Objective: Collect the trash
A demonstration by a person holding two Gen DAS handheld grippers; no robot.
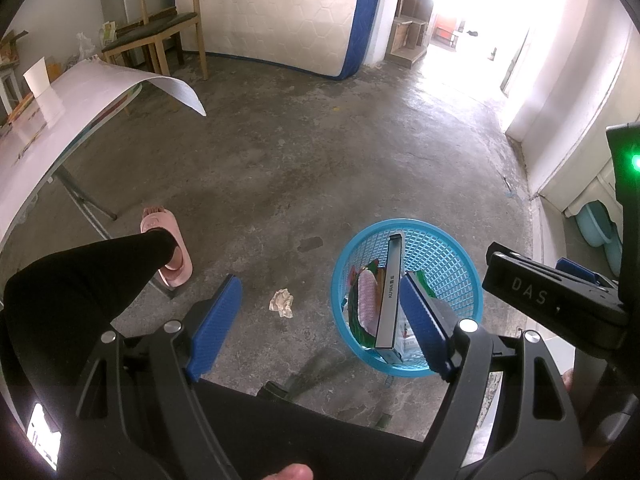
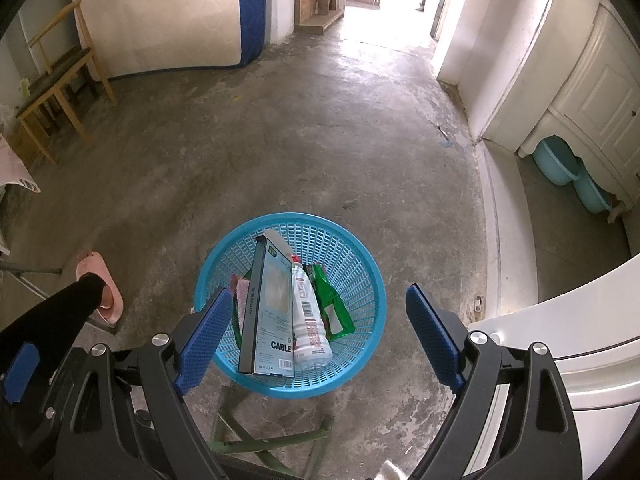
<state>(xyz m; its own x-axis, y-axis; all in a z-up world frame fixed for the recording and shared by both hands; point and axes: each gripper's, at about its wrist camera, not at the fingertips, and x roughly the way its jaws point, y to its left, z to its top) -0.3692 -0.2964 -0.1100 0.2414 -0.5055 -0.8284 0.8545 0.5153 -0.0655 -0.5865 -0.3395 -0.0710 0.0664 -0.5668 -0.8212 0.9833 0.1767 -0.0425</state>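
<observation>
Trash remaining was one crumpled paper scrap [image 1: 282, 302] on the concrete floor [image 1: 320, 160], just left of the blue basket [image 2: 360, 280], which already held a cable box [image 2: 272, 312], a bottle [image 2: 310, 320] and wrappers. Left gripper [image 1: 320, 316] and right gripper [image 2: 320, 328] hung released and empty, likely poised for that scrap.

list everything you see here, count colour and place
basket: 1, blue, on floor
box: 1, grey, in basket
bottle: 1, white, in basket
wrapper: 1, green, in basket
pink pack: 1, in basket
paper wad: 1, beige, on floor left of basket
chair: 1, wood, by wall
mattress: 1, white and blue, against wall
tubs: 2, blue, under cabinet
leg: 1, black, pink slipper
left gripper: open, empty
right gripper: open, empty
</observation>
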